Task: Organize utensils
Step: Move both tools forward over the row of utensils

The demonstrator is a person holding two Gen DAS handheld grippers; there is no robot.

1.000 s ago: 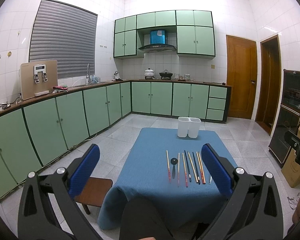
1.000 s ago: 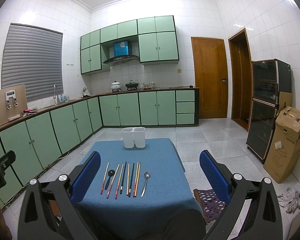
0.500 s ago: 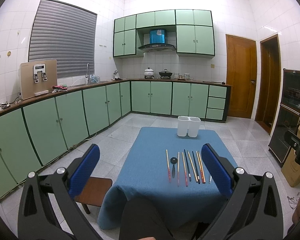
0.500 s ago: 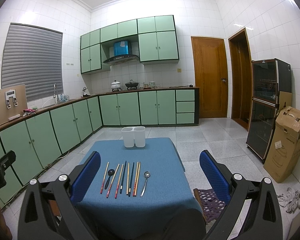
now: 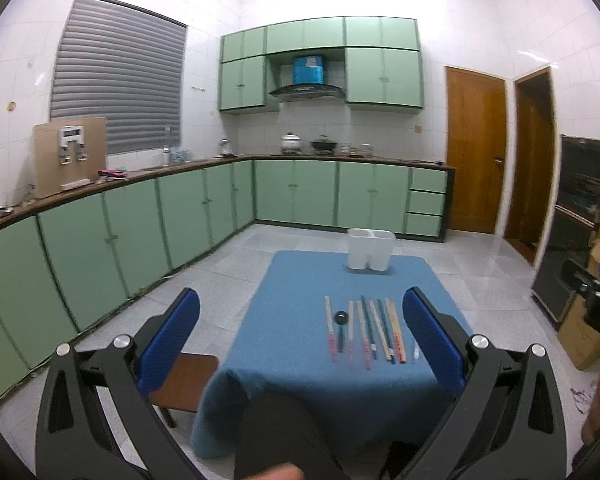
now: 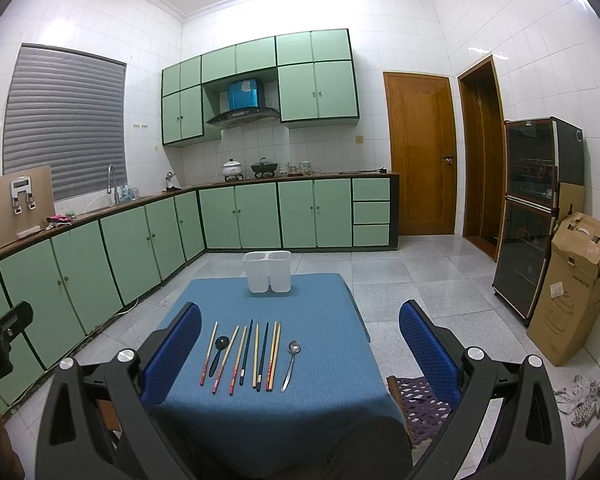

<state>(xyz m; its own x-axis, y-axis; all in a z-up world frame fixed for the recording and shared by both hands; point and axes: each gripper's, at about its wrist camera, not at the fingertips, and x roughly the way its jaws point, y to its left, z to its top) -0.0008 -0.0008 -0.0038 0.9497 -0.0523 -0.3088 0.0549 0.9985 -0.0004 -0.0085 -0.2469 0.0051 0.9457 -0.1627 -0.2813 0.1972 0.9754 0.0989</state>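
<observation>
Through the left wrist camera I see my left gripper (image 5: 301, 330) held above the near edge of a table under a blue cloth (image 5: 300, 320), its blue-padded fingers (image 5: 171, 336) spread wide with nothing between them. The utensils lie in a row on the near half of the cloth: chopsticks (image 5: 374, 332) side by side, running near to far, with a black spoon (image 5: 341, 326) toward the left of the row. A white two-compartment holder (image 5: 370, 249) stands upright at the far edge, well apart from the row. A wooden stool (image 5: 184, 380) sits at the table's near left corner.

Through the right wrist camera my right gripper (image 6: 300, 340) is likewise wide apart and holds nothing, hanging over the near end of the table. Here the chopsticks (image 6: 256, 354) lie just ahead of the fingers, the black spoon (image 6: 219, 350) among the left ones and a metal spoon (image 6: 291, 362) at the right end of the row. The holder (image 6: 267, 272) stands at the far edge. A cardboard box (image 6: 572, 292) stands on the floor at far right.
</observation>
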